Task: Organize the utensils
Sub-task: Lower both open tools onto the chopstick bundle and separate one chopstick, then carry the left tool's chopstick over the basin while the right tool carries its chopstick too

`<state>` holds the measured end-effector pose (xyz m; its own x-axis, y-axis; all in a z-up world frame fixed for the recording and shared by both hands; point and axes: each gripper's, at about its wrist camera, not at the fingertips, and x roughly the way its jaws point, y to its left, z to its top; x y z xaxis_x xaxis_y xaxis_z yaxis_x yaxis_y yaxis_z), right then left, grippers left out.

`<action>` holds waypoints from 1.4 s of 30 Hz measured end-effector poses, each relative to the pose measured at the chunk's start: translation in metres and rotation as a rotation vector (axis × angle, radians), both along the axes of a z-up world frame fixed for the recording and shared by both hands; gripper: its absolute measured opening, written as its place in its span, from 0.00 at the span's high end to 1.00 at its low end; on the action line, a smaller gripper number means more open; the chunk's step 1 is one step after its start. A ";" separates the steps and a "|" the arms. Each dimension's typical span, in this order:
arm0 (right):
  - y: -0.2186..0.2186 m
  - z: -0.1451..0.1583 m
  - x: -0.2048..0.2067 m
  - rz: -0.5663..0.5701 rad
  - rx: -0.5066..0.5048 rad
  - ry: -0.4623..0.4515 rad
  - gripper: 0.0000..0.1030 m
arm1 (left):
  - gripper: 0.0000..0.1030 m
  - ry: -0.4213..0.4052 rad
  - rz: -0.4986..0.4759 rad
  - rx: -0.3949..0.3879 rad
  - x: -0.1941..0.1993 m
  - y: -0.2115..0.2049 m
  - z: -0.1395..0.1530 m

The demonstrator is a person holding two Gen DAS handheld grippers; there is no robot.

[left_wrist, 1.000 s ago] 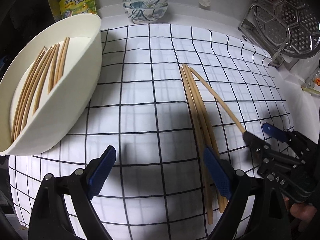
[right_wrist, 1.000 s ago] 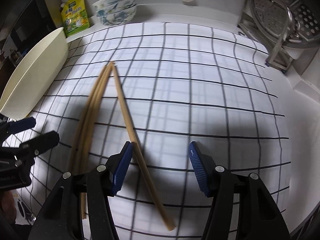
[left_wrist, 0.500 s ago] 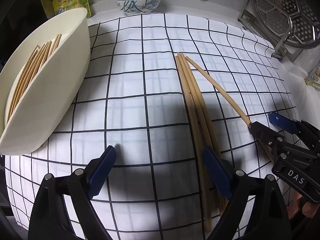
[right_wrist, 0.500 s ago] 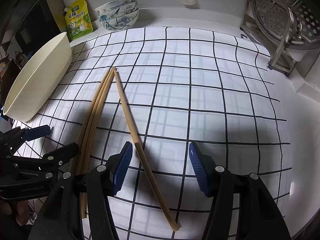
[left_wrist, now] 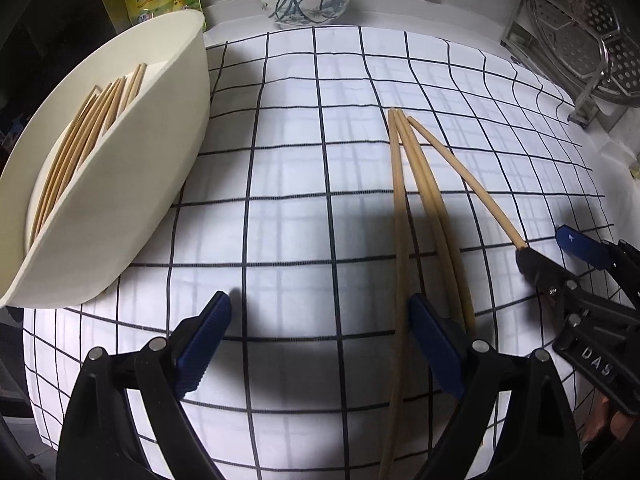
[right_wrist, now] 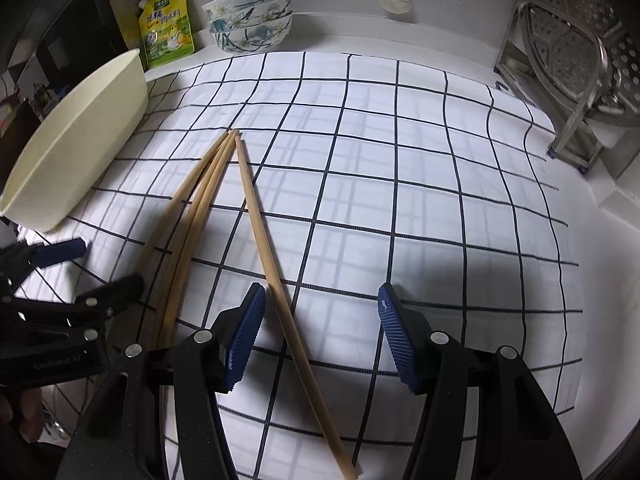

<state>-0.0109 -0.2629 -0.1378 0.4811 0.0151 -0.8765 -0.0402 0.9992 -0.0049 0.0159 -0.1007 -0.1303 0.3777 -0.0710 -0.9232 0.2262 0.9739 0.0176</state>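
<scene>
Both tongs spread wide, gripping nothing. Left gripper (left_wrist: 318,344) black-framed with ribbed blue pads (left_wrist: 204,344), held low over the white black-gridded cloth (left_wrist: 304,216), pointing toward the back wall; right pad just over the nearer ends of the bundled chopsticks. Right gripper (right_wrist: 320,336) of the same build, likewise low and levelled forward, jaws released, with the lone splayed chopstick (right_wrist: 276,276) running on the cloth between its pads, closer to the left one (right_wrist: 244,336). Seen from the left wrist, right gripper's tip at the far right, over that stick's near part.

At far left, a cream oval plastic tub (left_wrist: 120,208) holding a row of pale wooden chopsticks (left_wrist: 80,148) laid lengthwise. Mid-cloth, four more tan wooden chopsticks (left_wrist: 416,184), long and slender: three bunched close (right_wrist: 192,224), the fourth angling away to the right, all far tips nearly meeting.

Behind: yellow-green seasoning pouch (right_wrist: 166,26), stacked blue-floral ceramic bowls (right_wrist: 250,16), and at right a perforated steel steamer rack (right_wrist: 576,48).
</scene>
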 end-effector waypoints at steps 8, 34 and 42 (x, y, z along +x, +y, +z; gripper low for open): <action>0.013 0.001 0.002 0.068 -0.019 -0.031 0.71 | 0.63 -0.028 -0.051 -0.029 0.005 -0.017 0.007; 0.062 0.097 0.029 0.066 0.174 -0.182 0.94 | 0.93 -0.171 -0.044 -0.204 0.032 0.047 0.109; 0.137 0.121 0.065 0.158 0.212 -0.219 0.94 | 0.93 -0.237 0.059 -0.200 0.054 0.118 0.136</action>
<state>0.0543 -0.1257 -0.0171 0.6350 0.2755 -0.7218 -0.2157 0.9603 0.1768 0.0702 0.0176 0.0053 0.5900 -0.2134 -0.7787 0.1812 0.9748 -0.1298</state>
